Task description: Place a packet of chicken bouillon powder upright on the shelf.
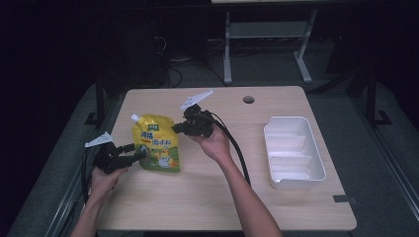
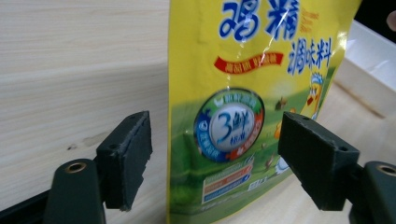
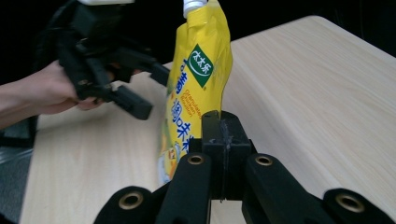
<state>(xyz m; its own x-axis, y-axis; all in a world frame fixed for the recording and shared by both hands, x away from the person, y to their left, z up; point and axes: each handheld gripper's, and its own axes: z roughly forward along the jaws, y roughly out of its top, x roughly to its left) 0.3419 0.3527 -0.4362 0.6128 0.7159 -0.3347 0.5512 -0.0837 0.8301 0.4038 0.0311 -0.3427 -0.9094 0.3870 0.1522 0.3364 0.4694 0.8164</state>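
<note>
A yellow spouted pouch (image 1: 157,145) with a white cap stands upright on the wooden table (image 1: 222,197), left of centre. My left gripper (image 1: 141,152) is open, and its jaws straddle the pouch's lower left edge without touching it. In the left gripper view the pouch (image 2: 243,93) sits between the two pads of that gripper (image 2: 219,158). My right gripper (image 1: 177,128) is at the pouch's upper right edge. In the right gripper view its jaws (image 3: 223,126) are pressed together on the side seam of the pouch (image 3: 201,79), and the left gripper (image 3: 147,88) shows open beyond.
A white rectangular tray (image 1: 294,148) lies at the table's right side, and its corner is in the left gripper view (image 2: 373,70). A small round hole (image 1: 248,99) is near the far edge. Bare wood surrounds the pouch in front and between pouch and tray.
</note>
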